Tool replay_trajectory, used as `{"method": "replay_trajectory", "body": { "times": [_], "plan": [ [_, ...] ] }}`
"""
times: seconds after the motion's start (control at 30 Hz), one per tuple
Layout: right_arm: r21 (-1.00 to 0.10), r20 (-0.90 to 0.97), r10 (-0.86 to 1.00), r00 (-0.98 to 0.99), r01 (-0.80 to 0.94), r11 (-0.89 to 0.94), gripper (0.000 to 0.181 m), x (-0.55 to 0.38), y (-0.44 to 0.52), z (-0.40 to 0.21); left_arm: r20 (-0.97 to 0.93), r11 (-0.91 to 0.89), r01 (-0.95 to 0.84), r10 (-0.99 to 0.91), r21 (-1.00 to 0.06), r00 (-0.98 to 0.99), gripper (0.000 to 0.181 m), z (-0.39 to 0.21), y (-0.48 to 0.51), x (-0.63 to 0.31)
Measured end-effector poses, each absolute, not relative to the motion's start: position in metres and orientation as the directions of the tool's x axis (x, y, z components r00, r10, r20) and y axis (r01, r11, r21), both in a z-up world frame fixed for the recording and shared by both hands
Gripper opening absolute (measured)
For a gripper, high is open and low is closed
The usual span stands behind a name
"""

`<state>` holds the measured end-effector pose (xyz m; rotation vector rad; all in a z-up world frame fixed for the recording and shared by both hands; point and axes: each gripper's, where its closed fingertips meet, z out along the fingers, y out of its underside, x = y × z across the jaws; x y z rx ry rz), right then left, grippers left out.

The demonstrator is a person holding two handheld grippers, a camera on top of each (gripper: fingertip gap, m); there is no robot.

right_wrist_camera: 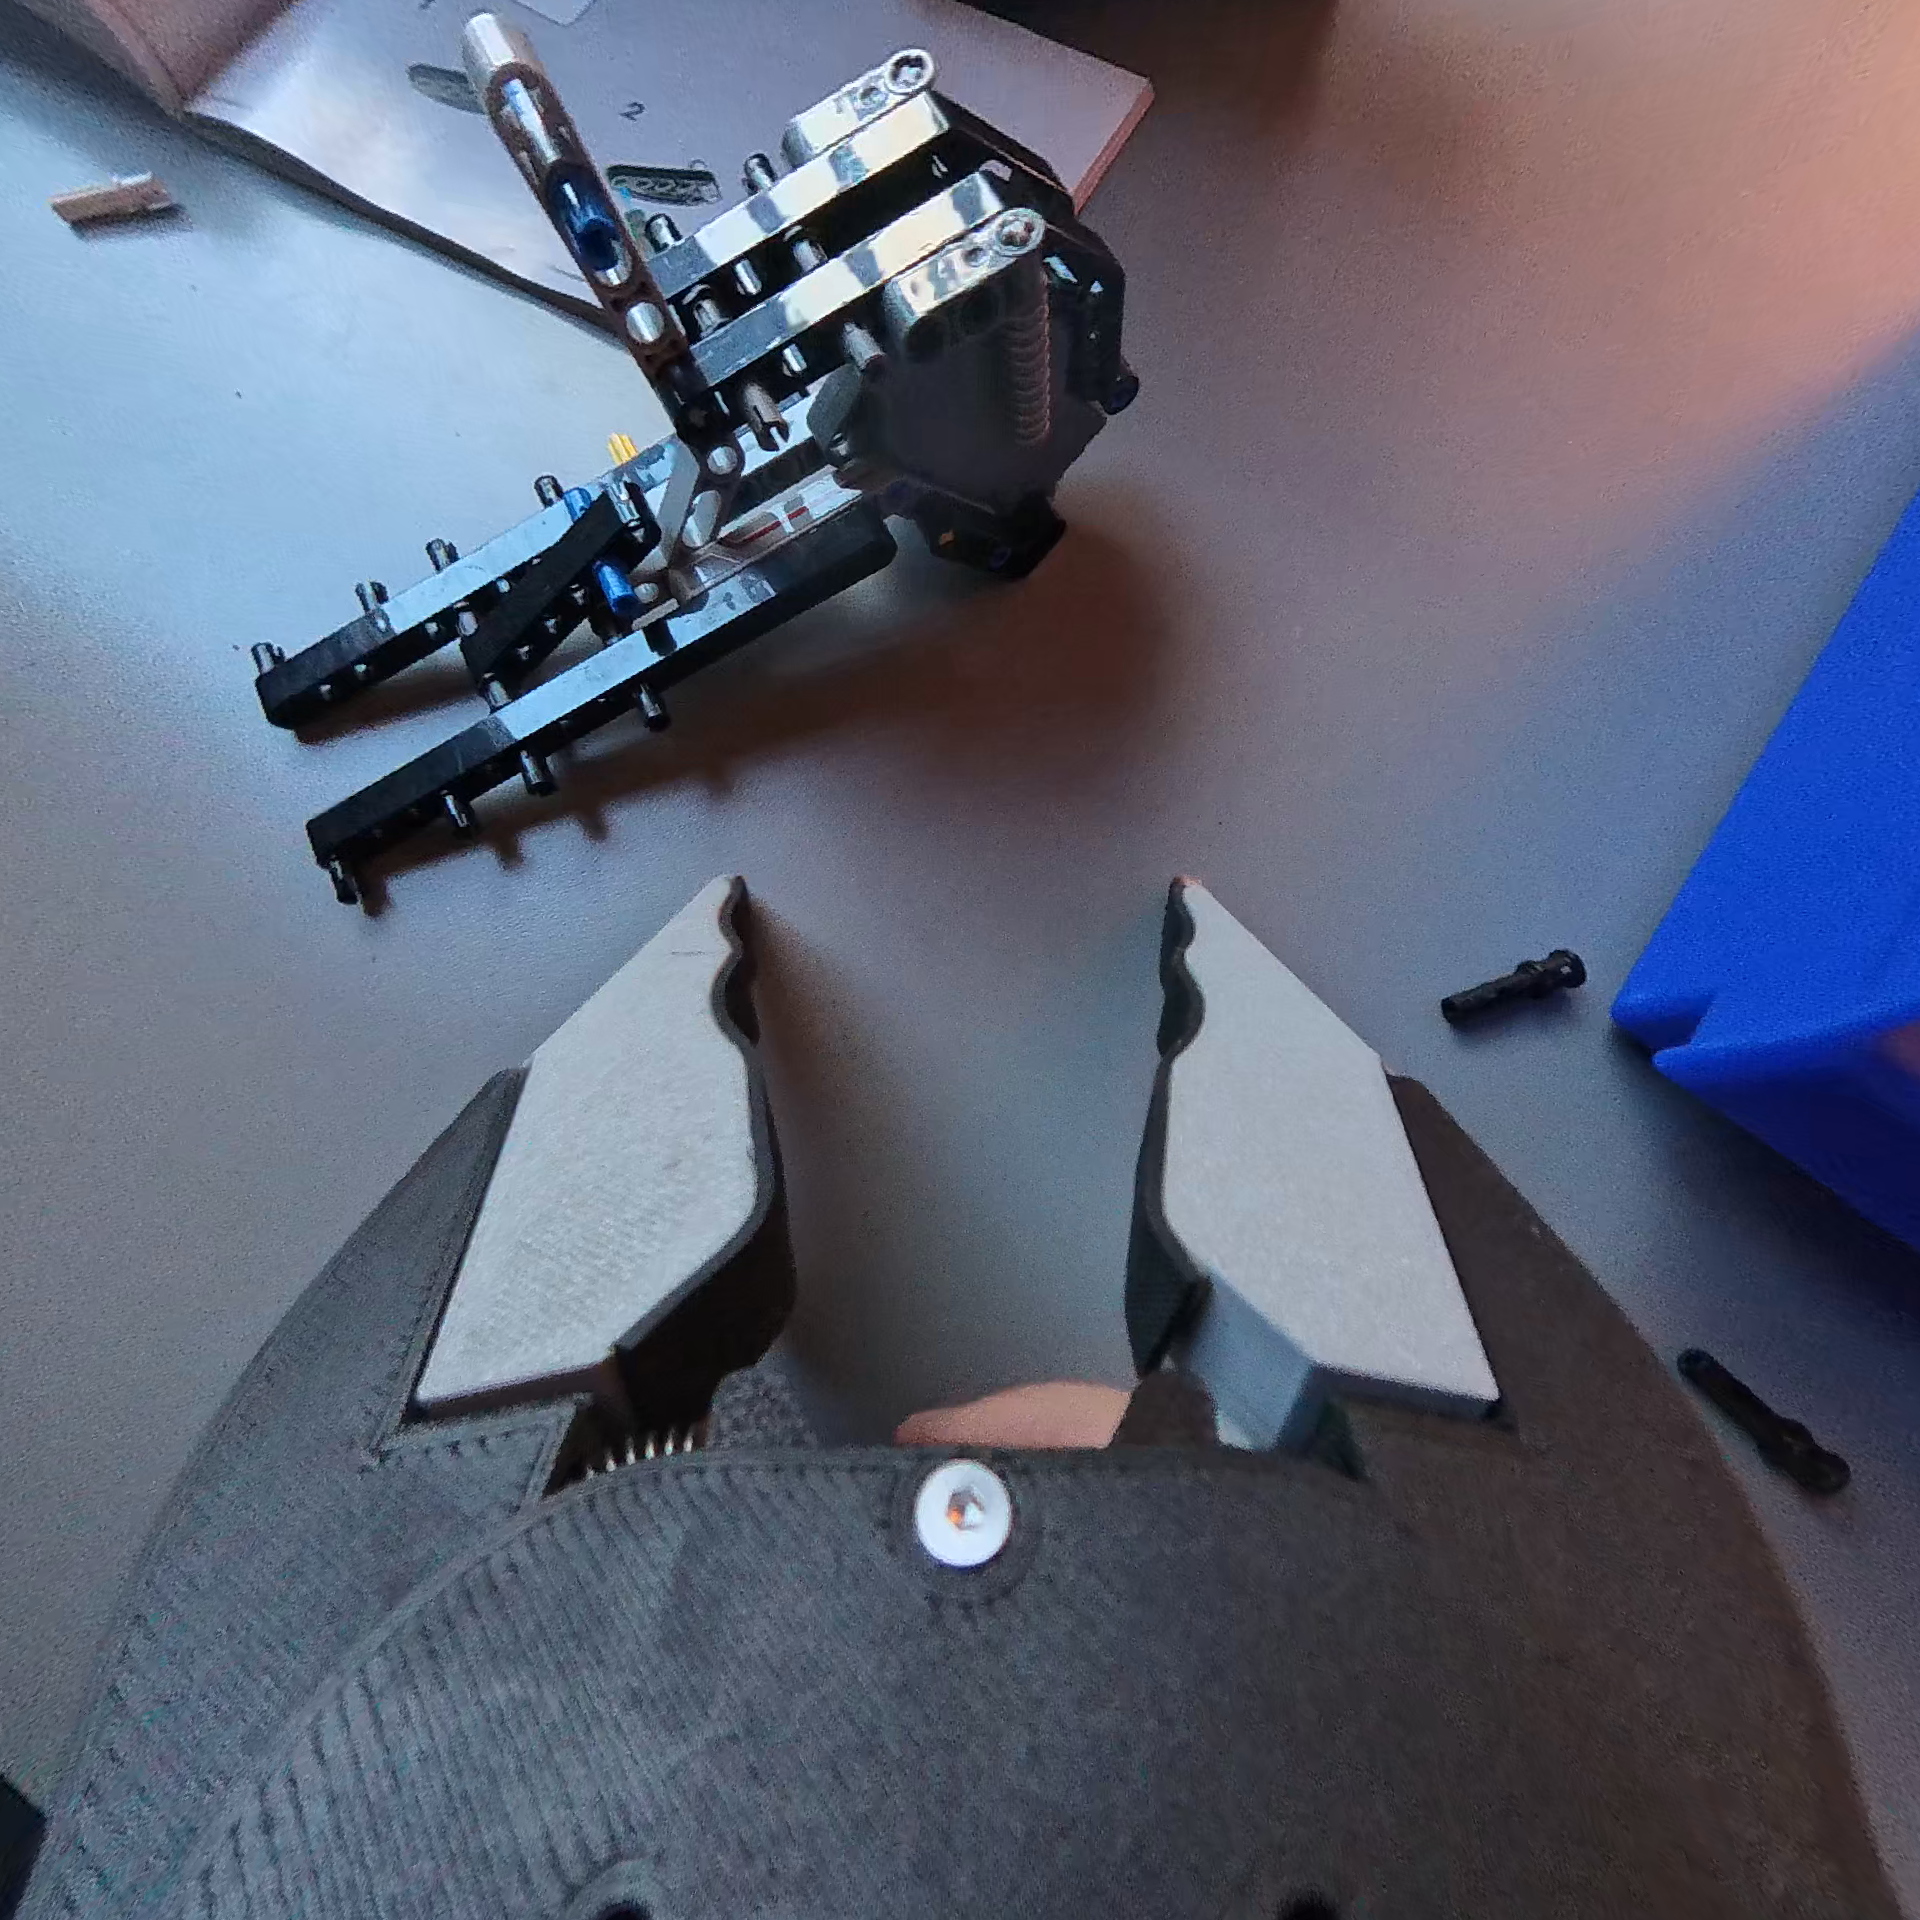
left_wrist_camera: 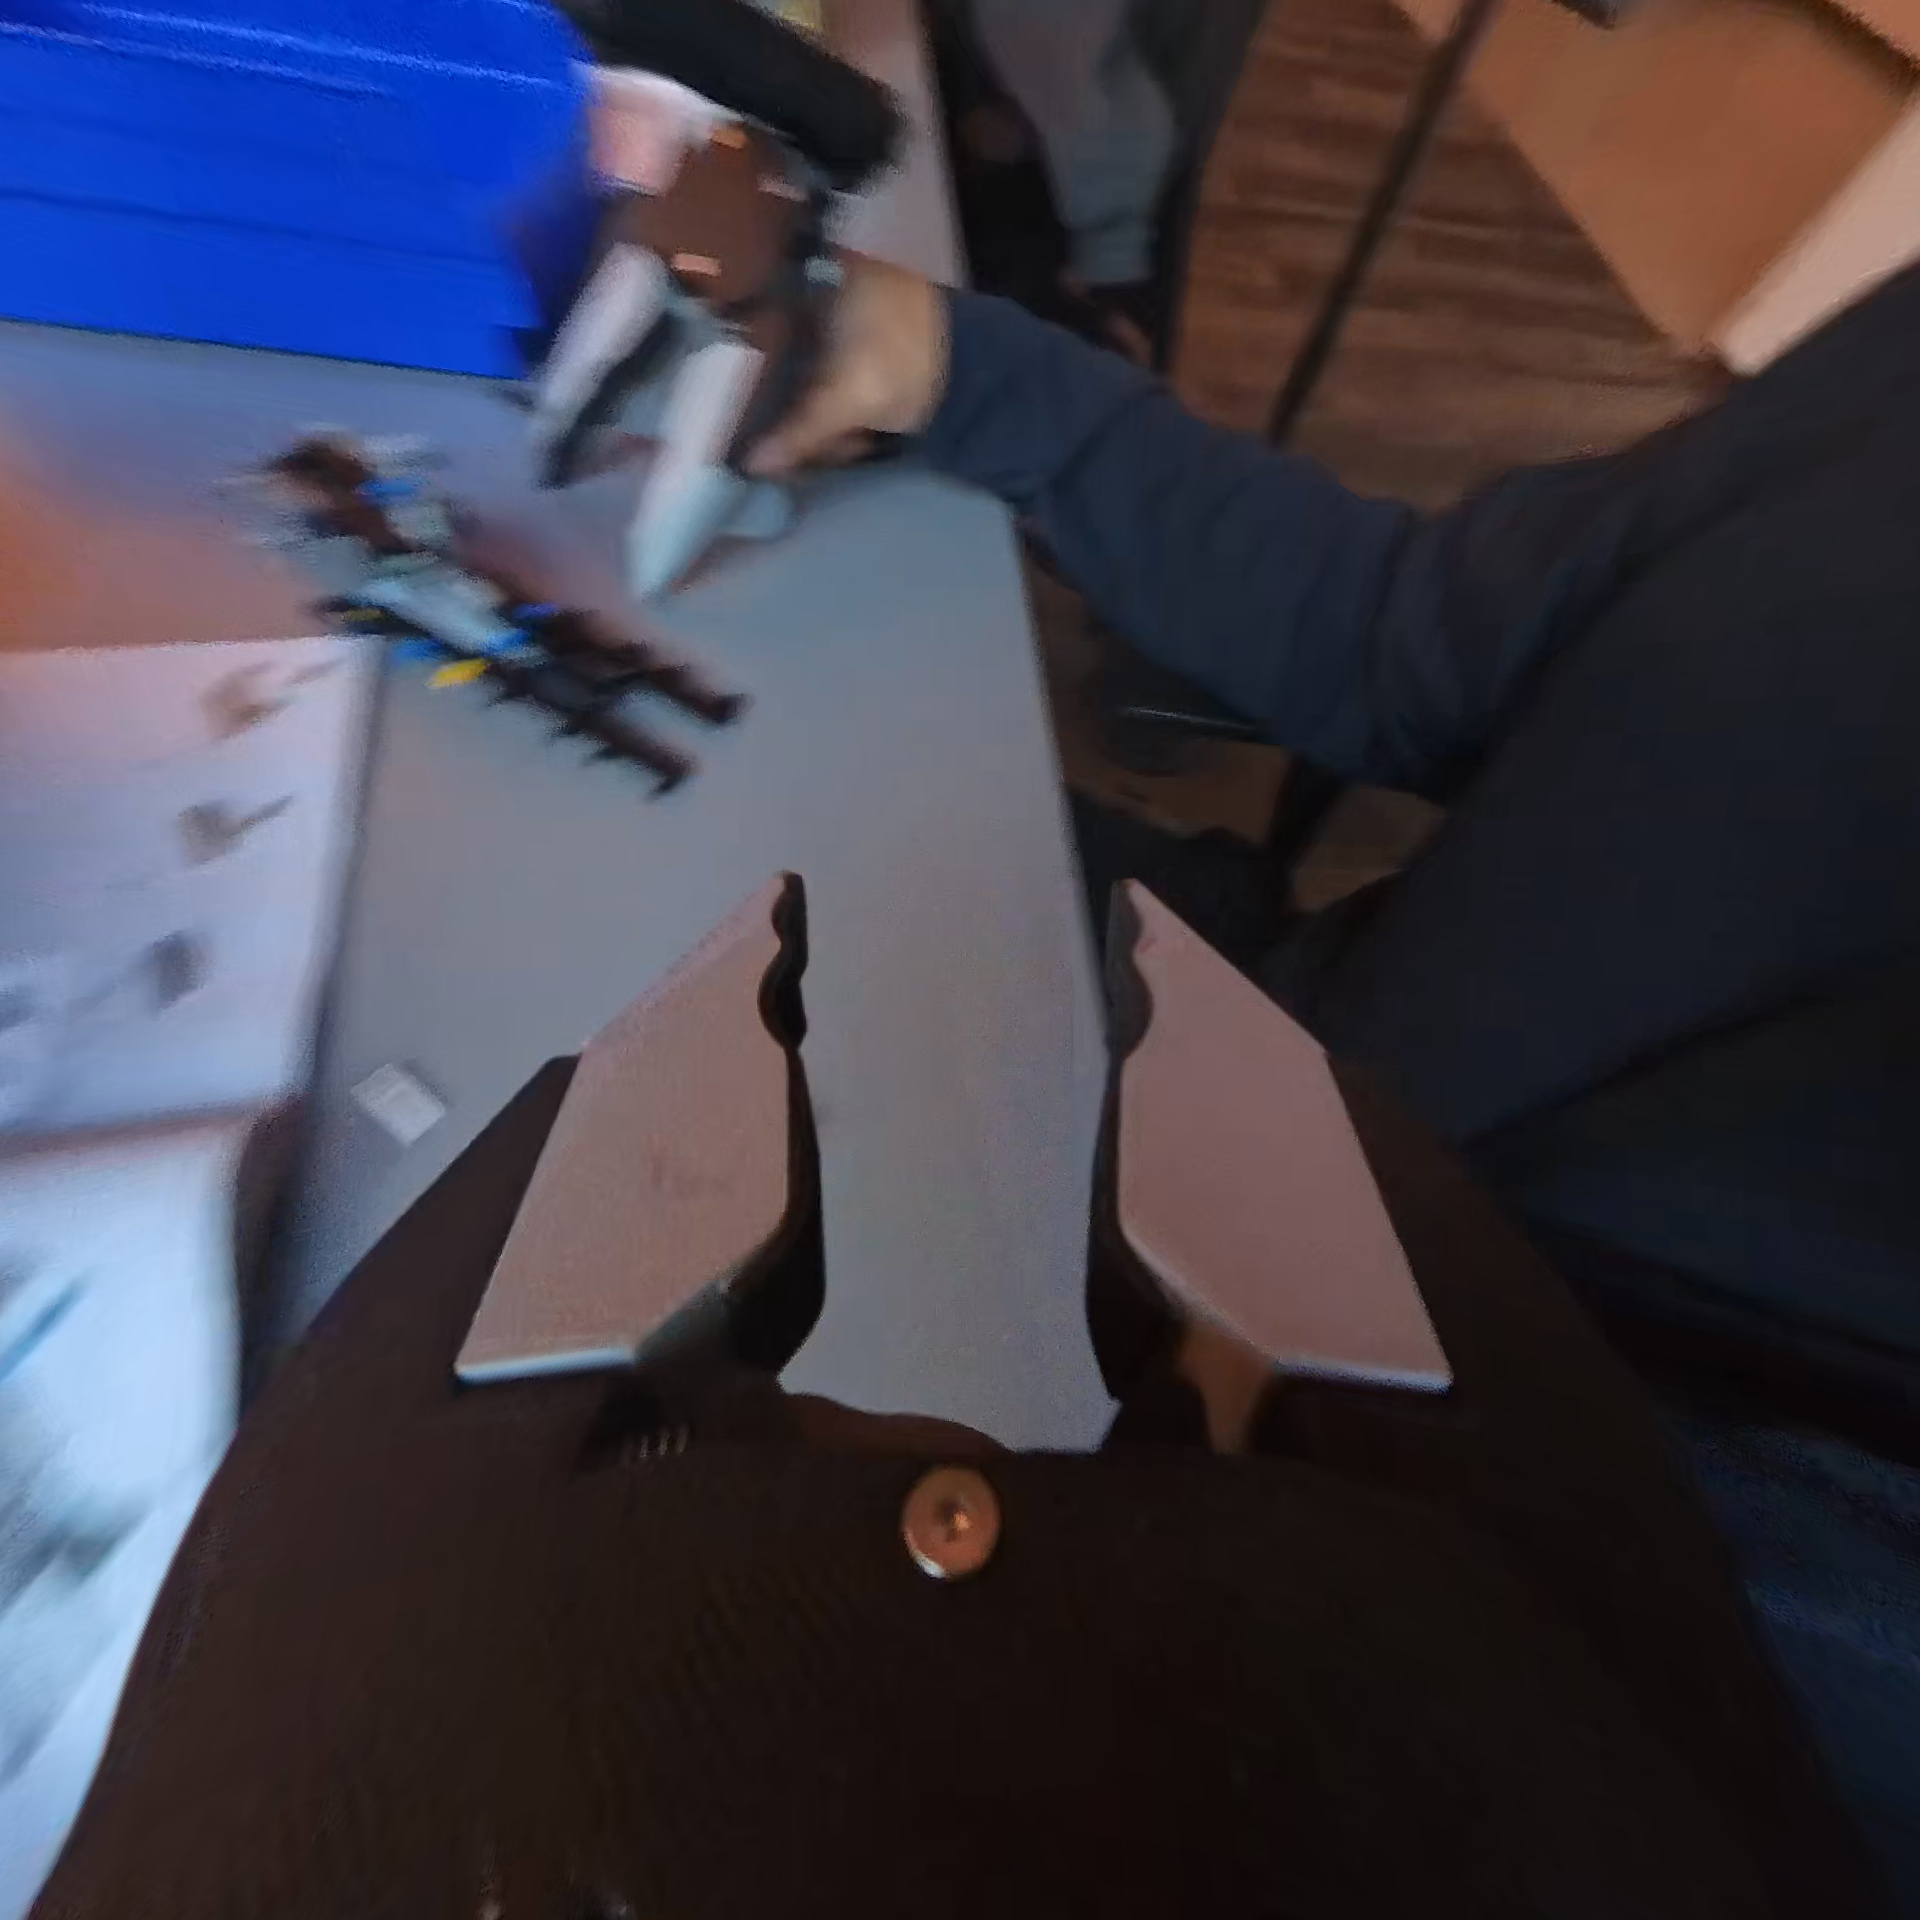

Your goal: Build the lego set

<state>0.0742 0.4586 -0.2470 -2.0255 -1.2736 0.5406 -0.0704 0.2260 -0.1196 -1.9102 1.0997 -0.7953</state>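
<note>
Two tools, both spread wide and holding nothing! The right tool (right_wrist_camera: 956,894) hovers low in the frame over the grey surface (right_wrist_camera: 1299,623), with the half-built lego model (right_wrist_camera: 727,447) resting just above it, upper left of centre. Two loose black pins (right_wrist_camera: 1514,988) lie at right beside a blue box (right_wrist_camera: 1808,935). The left tool (left_wrist_camera: 956,894) sits lower centre in a blurred view, the model (left_wrist_camera: 499,613) at upper left.

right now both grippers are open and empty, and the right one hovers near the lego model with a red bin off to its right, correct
Not quite: the bin is blue, not red, as the right wrist view shows. The rest holds: the right gripper and left gripper are open and empty, and the lego model lies just ahead of the right one.
</note>
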Motion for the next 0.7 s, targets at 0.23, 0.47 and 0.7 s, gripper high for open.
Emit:
{"method": "replay_trajectory", "body": {
  "times": [0.23, 0.47, 0.7],
  "plan": [
    [-0.734, 0.033, 0.912, 0.408, 0.629, -0.255, 0.059, 0.072, 0.454, -0.245, -0.241, -0.554, -0.402, -0.342, -0.729, 0.908, 0.048, -0.110, 0.230, -0.356],
    [-0.733, 0.018, 0.921, 0.390, 0.631, -0.253, 0.052, 0.071, 0.451, -0.245, -0.220, -0.799, -0.184, -0.067, -0.572, 0.973, 0.038, -0.161, 0.190, -0.482],
    [-0.733, 0.015, 0.921, 0.390, 0.630, -0.255, 0.052, 0.071, 0.452, -0.246, -0.227, -0.931, -0.270, -0.216, -0.244, 0.950, 0.021, -0.212, 0.201, -0.499]
  ]
}}
